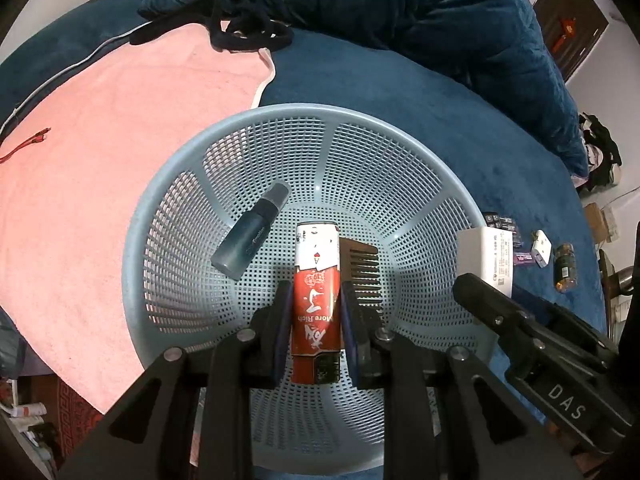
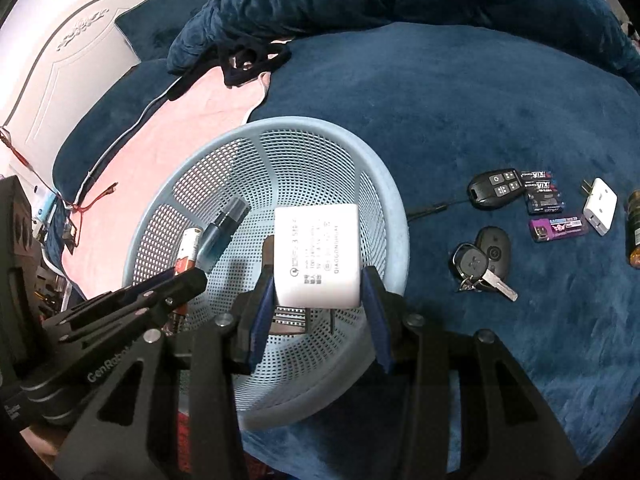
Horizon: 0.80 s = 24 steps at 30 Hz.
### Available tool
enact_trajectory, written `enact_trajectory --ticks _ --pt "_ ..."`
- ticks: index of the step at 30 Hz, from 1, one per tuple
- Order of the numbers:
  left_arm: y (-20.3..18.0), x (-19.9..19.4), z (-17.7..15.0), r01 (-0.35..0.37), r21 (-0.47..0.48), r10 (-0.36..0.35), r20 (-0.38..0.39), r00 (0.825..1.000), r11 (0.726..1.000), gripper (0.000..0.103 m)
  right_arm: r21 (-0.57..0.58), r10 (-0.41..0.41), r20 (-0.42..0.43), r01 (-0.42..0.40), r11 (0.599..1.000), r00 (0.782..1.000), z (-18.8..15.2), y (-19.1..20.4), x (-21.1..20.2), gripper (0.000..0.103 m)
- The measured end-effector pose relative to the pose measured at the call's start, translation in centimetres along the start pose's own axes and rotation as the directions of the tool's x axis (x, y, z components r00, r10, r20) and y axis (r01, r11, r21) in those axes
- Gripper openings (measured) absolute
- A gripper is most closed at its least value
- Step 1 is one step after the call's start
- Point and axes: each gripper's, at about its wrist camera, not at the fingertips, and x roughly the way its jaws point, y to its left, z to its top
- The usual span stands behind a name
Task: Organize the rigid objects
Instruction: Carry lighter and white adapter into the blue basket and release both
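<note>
Both grippers are hovering over the basket point(image 1: 400, 128), each loaded. Left gripper point(image 1: 316, 312) is clamping the red tube point(image 1: 317, 300), pads on its two long sides, long axis running straight along the fingers toward the basket floor. Right gripper point(image 2: 320, 300) is clamping the white charger point(image 2: 318, 254) across its width, prongs pointing back toward the wrist. Both items are sitting inside the rim, above the mesh. Spray bottle point(image 1: 250, 236) and comb point(image 1: 362, 266) are already lying in the bottom, comb just right of the tube. Likely next: letting go. Tube's drop path is skirting the comb. Keys point(image 2: 482, 264), remote point(image 2: 496, 190), batteries point(image 2: 544, 196) and plug point(image 2: 600, 206) are waiting on the blanket, nearer the right hand.
</note>
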Motion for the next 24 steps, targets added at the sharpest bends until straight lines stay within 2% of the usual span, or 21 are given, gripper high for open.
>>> enact_trajectory --ticks 14,16,17,18,21,23,24 --pt "0.0 -0.1 0.1 -0.024 -0.002 0.024 0.002 1.000 1.000 0.024 0.009 0.010 0.004 -0.010 1.000 1.000 0.1 -0.1 0.0 0.045" --pt "0.2 -0.1 0.1 -0.032 -0.017 0.032 0.008 0.999 0.999 0.047 0.023 0.021 0.021 -0.022 1.000 1.000 0.2 -0.3 -0.3 0.047" --pt "0.4 -0.2 0.2 -0.035 -0.027 0.035 0.012 0.999 0.999 0.070 0.027 0.019 0.028 -0.019 0.999 0.999 0.3 -0.3 -0.4 0.053" --pt "0.6 -0.3 0.2 -0.037 -0.044 0.038 0.017 0.999 0.998 0.088 0.030 0.011 0.035 -0.012 0.999 0.999 0.3 -0.3 -0.5 0.056" --pt "1.4 -0.4 0.4 -0.070 -0.079 0.071 0.020 0.997 0.994 0.102 0.049 0.005 0.059 -0.008 0.999 0.998 0.4 -0.7 -0.9 0.073" --pt "1.7 -0.3 0.5 -0.086 -0.086 0.087 0.011 0.996 0.993 0.102 0.070 0.010 0.076 -0.015 0.997 0.997 0.5 -1.0 -1.2 0.093" --pt "1.8 -0.3 0.5 -0.094 -0.085 0.096 0.009 0.995 0.992 0.102 0.081 0.010 0.089 -0.017 0.997 0.996 0.4 -1.1 -1.3 0.095"
